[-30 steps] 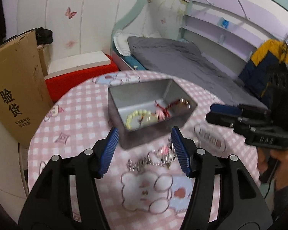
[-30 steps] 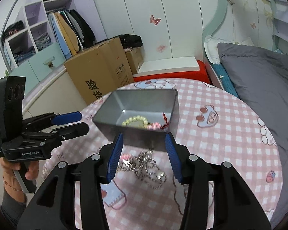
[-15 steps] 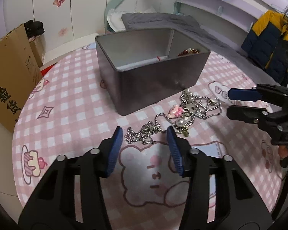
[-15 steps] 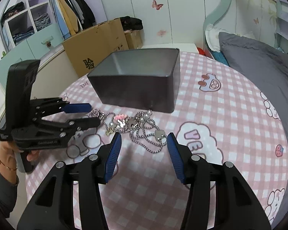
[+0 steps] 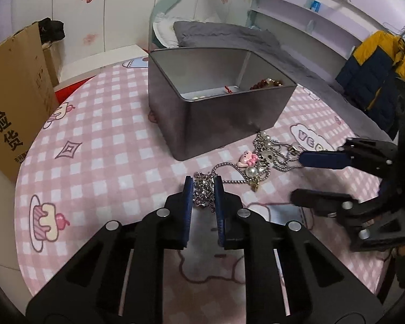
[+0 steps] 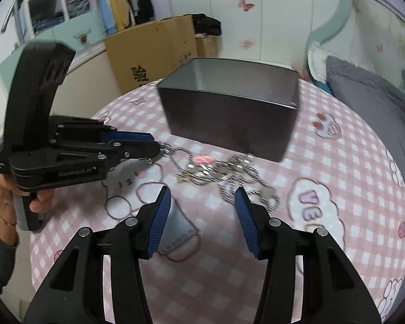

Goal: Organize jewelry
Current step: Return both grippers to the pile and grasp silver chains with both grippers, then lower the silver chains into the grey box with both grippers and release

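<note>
A tangle of silver chain necklaces (image 5: 259,159) with a pink charm and pearls lies on the pink checked tablecloth in front of a grey metal box (image 5: 218,124). My left gripper (image 5: 203,189) is shut on one end of the silver chain (image 5: 205,197). In the right wrist view the left gripper (image 6: 155,147) pinches the chain's end. My right gripper (image 6: 202,199) is open, low over the table just short of the necklace pile (image 6: 224,175). The box (image 6: 229,124) holds beaded bracelets (image 5: 267,83).
The round table's edge (image 5: 21,189) curves at the left. A cardboard carton (image 5: 10,102) stands beside it. A bed with grey bedding (image 5: 229,35) lies behind the box. A jacket (image 5: 375,81) hangs at the right.
My left gripper moved forward and closed on the chain's end. My right gripper came lower and nearer the necklace pile, still open.
</note>
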{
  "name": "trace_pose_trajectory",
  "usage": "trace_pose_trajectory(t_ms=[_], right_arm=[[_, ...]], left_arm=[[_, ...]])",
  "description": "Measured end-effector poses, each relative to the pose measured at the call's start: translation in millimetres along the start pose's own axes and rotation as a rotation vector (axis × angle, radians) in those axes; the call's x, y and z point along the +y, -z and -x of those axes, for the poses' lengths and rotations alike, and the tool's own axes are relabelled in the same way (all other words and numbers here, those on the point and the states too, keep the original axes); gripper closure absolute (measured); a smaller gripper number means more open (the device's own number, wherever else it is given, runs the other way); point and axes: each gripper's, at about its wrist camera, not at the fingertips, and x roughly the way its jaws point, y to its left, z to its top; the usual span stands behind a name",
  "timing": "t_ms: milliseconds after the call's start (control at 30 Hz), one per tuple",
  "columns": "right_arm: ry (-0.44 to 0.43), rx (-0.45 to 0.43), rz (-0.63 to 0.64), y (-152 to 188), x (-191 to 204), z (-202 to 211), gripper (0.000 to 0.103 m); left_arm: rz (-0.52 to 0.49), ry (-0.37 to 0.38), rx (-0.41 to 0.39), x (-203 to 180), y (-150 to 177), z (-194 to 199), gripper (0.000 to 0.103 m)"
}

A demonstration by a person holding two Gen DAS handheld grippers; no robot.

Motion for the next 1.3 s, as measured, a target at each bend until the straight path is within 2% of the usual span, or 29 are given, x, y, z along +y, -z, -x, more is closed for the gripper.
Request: trace_pose_trajectory(t_ms=[67, 200, 333, 500, 700, 967, 1300], right_arm=[[0.000, 0.012, 0.024, -3.3, 9.0, -5.9, 0.071], [0.015, 0.016, 0.057, -8.6, 20.6, -15.6, 0.076], [0.081, 0.030, 0.073, -13.7, 23.8, -28.3, 0.077], [0.107, 0.058, 0.093, -13.4, 20.9, -39.3, 0.092], [0.098, 0.048, 0.077, -13.4, 16.3, -30.7, 0.093], [-0.012, -0.035, -0.022, -25.5, -4.1, 14.3, 0.093], [-0.065, -0.147, -0.095, -58.2, -25.1, 55.1, 0.093]], left_arm=[[0.003, -0.001, -0.004, 0.6, 1.7, 4.2, 0.088], [0.001, 0.001, -0.011, 1.4, 5.5, 11.6, 0.088], [0.004, 0.006, -0.016, 2.4, 6.2, 13.7, 0.088], [0.024, 0.033, -0.026, 7.7, 4.9, 18.0, 0.088], [0.047, 0.085, -0.059, 9.0, -0.6, 30.7, 0.088], [0.054, 0.151, -0.119, -1.5, -17.9, 55.1, 0.088], [0.020, 0.167, -0.206, -25.6, -63.0, 76.3, 0.088]])
